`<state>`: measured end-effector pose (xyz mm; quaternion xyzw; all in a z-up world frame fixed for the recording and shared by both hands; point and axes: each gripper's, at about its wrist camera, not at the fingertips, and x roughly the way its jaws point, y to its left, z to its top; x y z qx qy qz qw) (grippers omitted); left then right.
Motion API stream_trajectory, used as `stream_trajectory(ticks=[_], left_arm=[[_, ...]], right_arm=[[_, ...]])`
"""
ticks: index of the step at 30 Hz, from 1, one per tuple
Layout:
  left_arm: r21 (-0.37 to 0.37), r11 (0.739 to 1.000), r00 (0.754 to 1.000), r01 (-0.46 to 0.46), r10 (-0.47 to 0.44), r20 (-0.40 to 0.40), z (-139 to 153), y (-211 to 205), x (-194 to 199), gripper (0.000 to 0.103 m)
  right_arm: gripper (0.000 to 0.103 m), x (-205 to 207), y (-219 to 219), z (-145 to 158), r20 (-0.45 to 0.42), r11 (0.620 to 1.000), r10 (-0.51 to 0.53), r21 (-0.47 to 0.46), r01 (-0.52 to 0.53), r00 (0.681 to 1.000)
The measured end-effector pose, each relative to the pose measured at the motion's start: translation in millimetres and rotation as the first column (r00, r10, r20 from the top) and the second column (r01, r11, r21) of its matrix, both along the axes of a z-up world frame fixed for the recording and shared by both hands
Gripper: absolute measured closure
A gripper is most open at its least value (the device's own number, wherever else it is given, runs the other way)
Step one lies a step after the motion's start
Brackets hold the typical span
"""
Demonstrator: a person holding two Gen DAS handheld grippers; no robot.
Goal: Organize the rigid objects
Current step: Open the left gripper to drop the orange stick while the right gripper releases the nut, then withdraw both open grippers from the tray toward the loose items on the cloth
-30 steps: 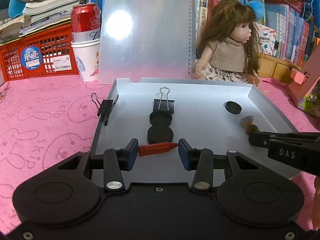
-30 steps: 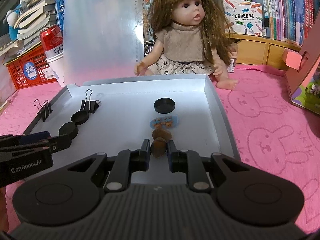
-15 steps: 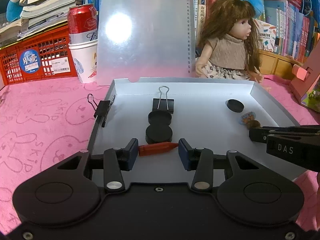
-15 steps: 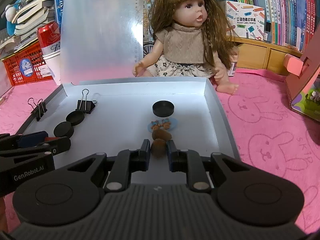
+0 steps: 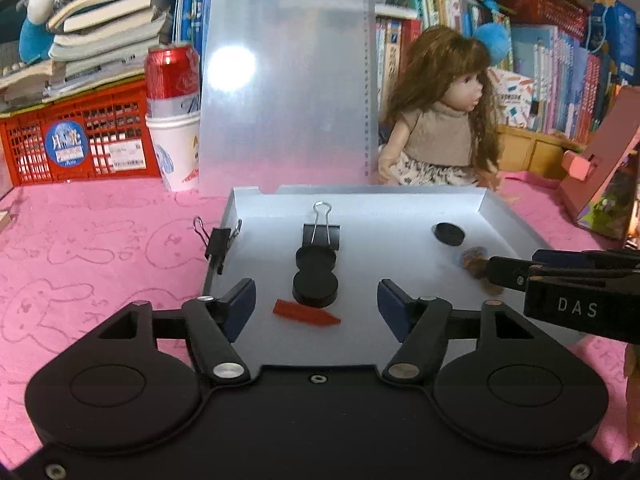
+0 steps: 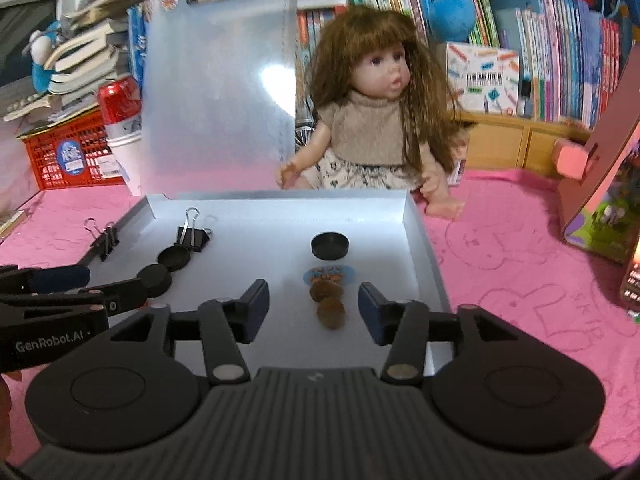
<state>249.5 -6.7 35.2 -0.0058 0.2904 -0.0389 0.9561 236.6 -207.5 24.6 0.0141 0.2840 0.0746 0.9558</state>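
Both claws just opened, nothing gripped: left claw (image 5: 316,304) over red piece (image 5: 306,313), right claw (image 6: 313,307) over brown nut (image 6: 331,313), both lying in tray (image 5: 400,204). I'd lift straight, no nudging rows.

Surface: pink cloth (image 5: 80,248) printed with rabbit outlines.
Centre: shallow grey tray (image 5: 400,200) resting flat on the cloth.
Left rear: red crate (image 5: 80,136), white paper cup (image 5: 176,152) just beside it.
Behind tray: translucent clipboard (image 5: 288,92) standing upright at the tray's far edge.
Right rear: doll (image 6: 380,128) seated on the cloth, one foot near the tray's far right corner.
Far right: pink cardboard box (image 6: 600,184), leaning.
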Motion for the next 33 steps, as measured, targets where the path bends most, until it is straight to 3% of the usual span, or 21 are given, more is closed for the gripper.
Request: stream_trajectory(ticks=[5,8,22,33], left_arm=[[0.009,1.000,0.999,0.023,-0.023,0.025,11.8,0.1,-20.9,0.030],[-0.002,0.999,0.999,0.034,-0.034,0.033,18.7,2.4,-35.1,0.027],[-0.005,0.995,0.992,0.100,-0.099,0.072,28.3,10.2,-118.2,0.024],[-0.008,0.993,0.986,0.115,-0.113,0.123,21.1,9.3,-180.1,0.023]], right_arm=[[0.026,-18.9,0.8,10.2,0.028,1.000,0.021,-0.011,-0.021,0.999],[0.016,-32.4,-0.7,15.9,0.056,0.999,0.034,-0.019,-0.033,0.998],[0.007,-100.7,-8.7,26.9,0.129,0.996,0.088,-0.031,-0.084,0.988],[0.004,-147.6,-16.1,9.6,0.152,0.996,0.091,-0.030,-0.088,0.984]])
